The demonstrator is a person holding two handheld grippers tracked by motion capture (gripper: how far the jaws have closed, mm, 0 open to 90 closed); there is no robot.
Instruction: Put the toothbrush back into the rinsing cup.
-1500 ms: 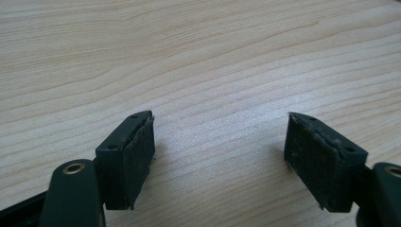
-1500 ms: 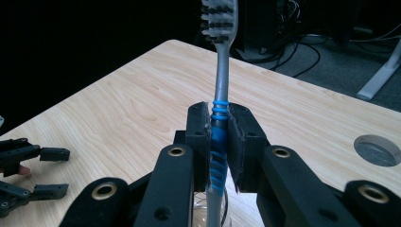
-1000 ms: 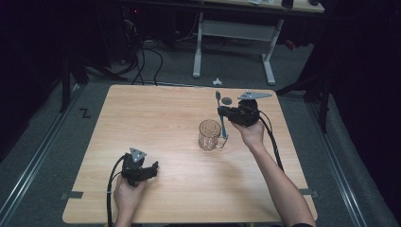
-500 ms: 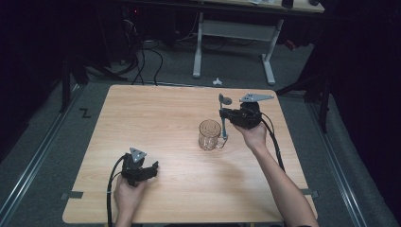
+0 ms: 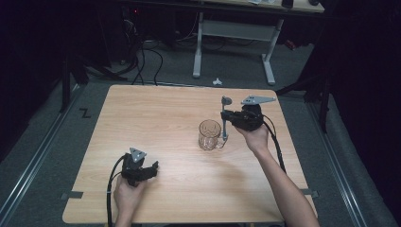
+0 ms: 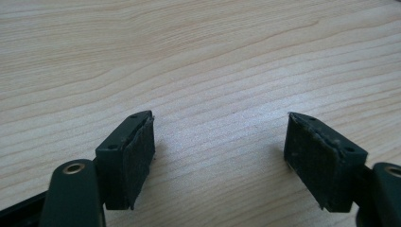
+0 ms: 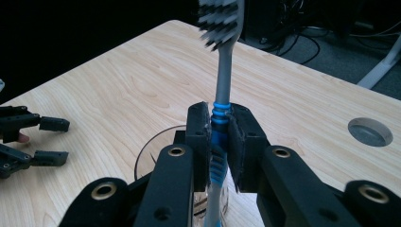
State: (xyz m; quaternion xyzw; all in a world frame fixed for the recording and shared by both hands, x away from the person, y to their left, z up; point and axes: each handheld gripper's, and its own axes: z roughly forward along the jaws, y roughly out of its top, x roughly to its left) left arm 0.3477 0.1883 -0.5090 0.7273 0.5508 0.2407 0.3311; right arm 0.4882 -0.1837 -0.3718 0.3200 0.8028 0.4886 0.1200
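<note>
My right gripper [image 5: 227,117] is shut on a grey and blue toothbrush [image 5: 224,124] and holds it upright, bristles up. In the right gripper view the pads clamp the toothbrush [image 7: 222,85] at its blue ribbed neck, where the right gripper [image 7: 219,128] closes. A clear glass mug [image 5: 209,135] stands on the table just left of the brush; its rim [image 7: 152,146] shows below the jaws. The brush's lower end hangs at the mug's right side; I cannot tell whether it is inside. My left gripper [image 5: 152,169] rests open near the table's front left, its jaws wide over bare wood [image 6: 220,156].
The light wooden table [image 5: 156,113] has a round hole [image 7: 370,131] near its far right corner. Behind the table stand a white desk frame [image 5: 234,33] and floor cables [image 5: 142,56]. A small white object [image 5: 217,81] lies on the floor.
The right gripper has shifted slightly with the toothbrush, which stays by the mug. The left gripper has not moved.
</note>
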